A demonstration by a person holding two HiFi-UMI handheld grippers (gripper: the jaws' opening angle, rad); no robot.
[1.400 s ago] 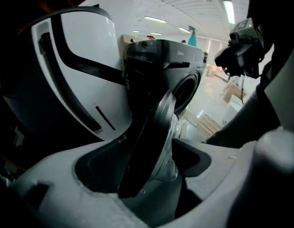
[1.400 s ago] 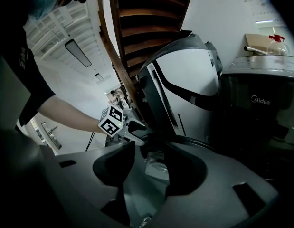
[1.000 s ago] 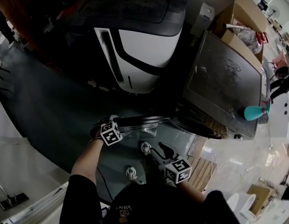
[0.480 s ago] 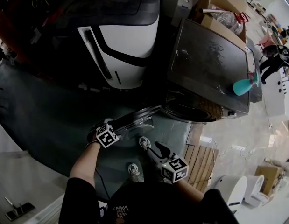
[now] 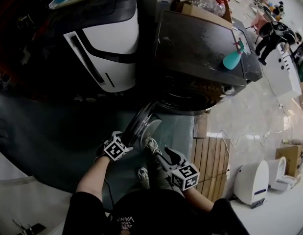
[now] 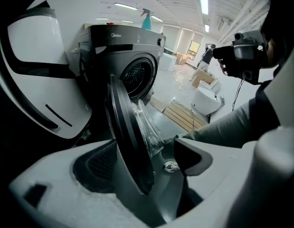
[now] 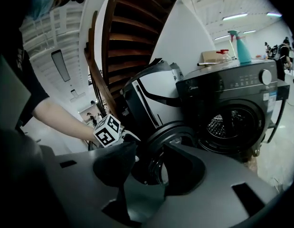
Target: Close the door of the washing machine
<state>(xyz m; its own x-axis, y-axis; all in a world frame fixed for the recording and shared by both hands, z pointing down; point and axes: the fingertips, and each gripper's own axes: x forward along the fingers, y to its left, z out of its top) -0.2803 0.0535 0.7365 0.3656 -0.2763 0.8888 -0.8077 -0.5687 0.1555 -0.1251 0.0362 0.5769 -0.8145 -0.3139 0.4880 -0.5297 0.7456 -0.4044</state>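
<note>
Two released tools: left tool (image 6: 151,163) straddles the open door (image 6: 128,127), right tool (image 7: 151,165) faces it, white appliance (image 5: 109,43) alongside.

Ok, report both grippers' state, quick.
Left gripper: open, the door edge between its jaws, not clamped.
Right gripper: open, holding nothing.

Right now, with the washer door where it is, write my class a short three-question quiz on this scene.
1. True or false: the door of the washing machine is fully shut.
2. What stands on top of the washing machine? A: a teal spray bottle. B: a kettle. C: a laundry basket.
3. Fill in: the door's edge passes between the open jaws of the ___ tool.
Key: 1 false, it stands ajar. 2 A. 3 left tool.
</note>
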